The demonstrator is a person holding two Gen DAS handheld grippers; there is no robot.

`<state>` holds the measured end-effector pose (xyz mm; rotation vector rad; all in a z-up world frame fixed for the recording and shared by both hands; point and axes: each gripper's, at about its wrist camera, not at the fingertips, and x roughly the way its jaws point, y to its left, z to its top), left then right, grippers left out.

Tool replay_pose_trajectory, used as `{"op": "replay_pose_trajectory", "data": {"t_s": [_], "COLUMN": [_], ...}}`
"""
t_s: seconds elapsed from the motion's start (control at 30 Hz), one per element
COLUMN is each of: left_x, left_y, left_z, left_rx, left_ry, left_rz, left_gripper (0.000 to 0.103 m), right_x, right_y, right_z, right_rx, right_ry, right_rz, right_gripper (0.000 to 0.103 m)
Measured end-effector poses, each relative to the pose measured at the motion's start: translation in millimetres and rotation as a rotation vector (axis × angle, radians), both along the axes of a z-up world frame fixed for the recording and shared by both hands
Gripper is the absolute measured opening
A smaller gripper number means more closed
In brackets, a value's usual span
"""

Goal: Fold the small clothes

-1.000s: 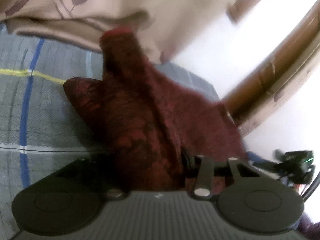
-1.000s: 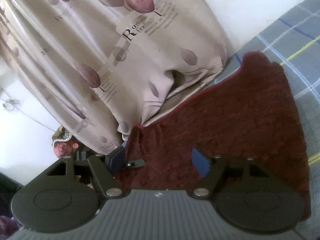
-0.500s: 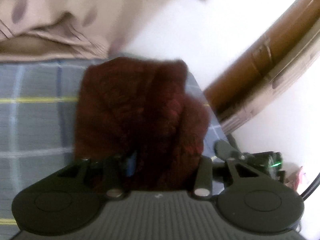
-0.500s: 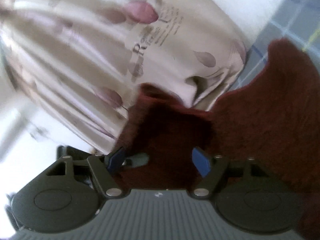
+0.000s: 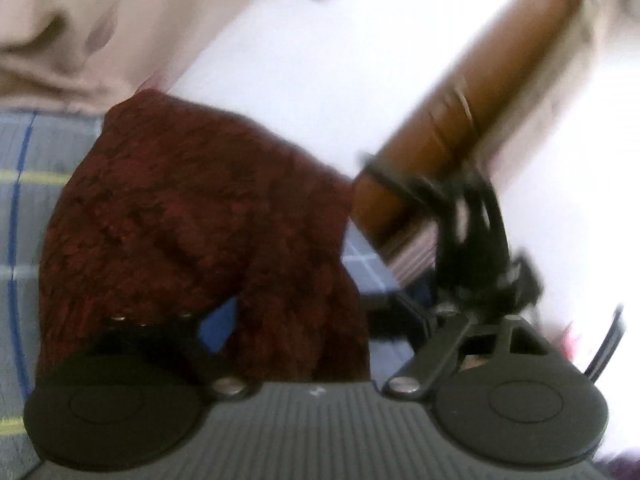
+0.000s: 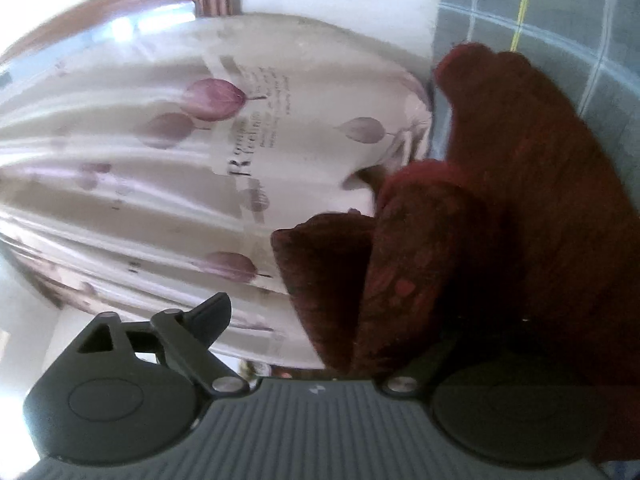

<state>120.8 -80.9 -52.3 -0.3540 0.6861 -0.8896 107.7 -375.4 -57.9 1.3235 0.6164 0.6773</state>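
My left hand-held gripper [image 5: 316,320] and right hand-held gripper [image 6: 320,320] are both opening, jaws wide, the fuzzy dark-red knitted garment [image 5: 192,220] loose between them on the grey plaid bedsheet [image 5: 24,240].

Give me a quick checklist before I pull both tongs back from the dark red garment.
1. Left tongs letting go: ok, jaws opening, dark red garment between them.
2. Right tongs letting go: ok, jaws opening, a fold of cloth between them.
3. Cloth free of the pads: cannot tell, it drapes over one finger of each.
4. Garment on the checked sheet: ok.
5. Fold flat and neat: not ok, layers bunch up.
6. Garment clear of the leaf-print fabric: cannot tell.
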Motion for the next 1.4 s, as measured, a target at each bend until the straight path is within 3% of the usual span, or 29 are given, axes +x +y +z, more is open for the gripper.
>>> {"op": "replay_pose_trajectory", "data": {"t_s": [0.13,0.23,0.27,0.3,0.33,0.4,0.57,0.73,0.87,1.0,1.13,1.2,1.27,1.4], "left_x": [-13.5,-28.3,-33.7,-38.0,-41.7,-50.8,-79.0,-84.2,-74.4,-58.0,-54.5,-51.2,-49.9,-51.3], "left_y": [-13.5,-10.1,-8.7,-6.8,-2.9,8.4,40.1,47.0,45.7,25.4,17.3,17.0,18.3,21.8], "left_z": [-12.2,-19.7,-20.3,-20.5,-19.5,-13.6,13.4,10.5,-1.5,-4.6,-10.6,-13.1,-14.7,-16.8], "left_rx": [0.033,0.007,0.001,0.002,-0.007,-0.069,-0.091,-0.008,-0.003,0.008,0.037,0.047,0.048,0.034], "left_ry": [-0.127,-0.178,-0.198,-0.205,-0.189,-0.154,-0.187,-0.18,-0.12,-0.086,-0.091,-0.094,-0.087,-0.071], "left_rz": [-0.017,-0.001,0.006,0.014,0.028,0.044,0.133,0.186,0.2,0.184,0.159,0.157,0.165,0.169], "left_gripper": [0.087,0.087,0.087,0.087,0.087,0.087,0.087,0.087,0.087,0.087,0.087,0.087,0.087,0.087], "right_x": [10.3,19.2,21.4,23.3,24.5,27.2,46.3,93.6,123.9,136.7,125.0,110.6,88.0,35.6], "right_y": [0.2,9.5,15.5,22.5,28.8,33.0,12.8,-17.9,-39.7,-49.7,-59.4,-69.7,-79.0,-78.3], "right_z": [11.8,21.0,25.3,29.4,33.5,40.9,63.3,76.8,52.3,8.4,-18.8,-15.3,-3.3,26.3], "right_rx": [-0.167,-0.347,-0.425,-0.512,-0.596,-0.663,-0.692,-0.655,-0.602,-0.555,-0.489,-0.469,-0.482,-0.551], "right_ry": [0.033,0.047,0.041,0.029,0.001,-0.075,-0.187,-0.278,-0.274,-0.25,-0.21,-0.213,-0.244,-0.353], "right_rz": [0.024,0.052,0.06,0.068,0.071,0.086,0.101,0.183,0.172,0.173,0.156,0.087,-0.001,-0.035], "right_gripper": [0.086,0.074,0.061,0.035,0.03,0.028,0.026,0.026,0.026,0.026,0.028,0.049,0.062,0.063]}}
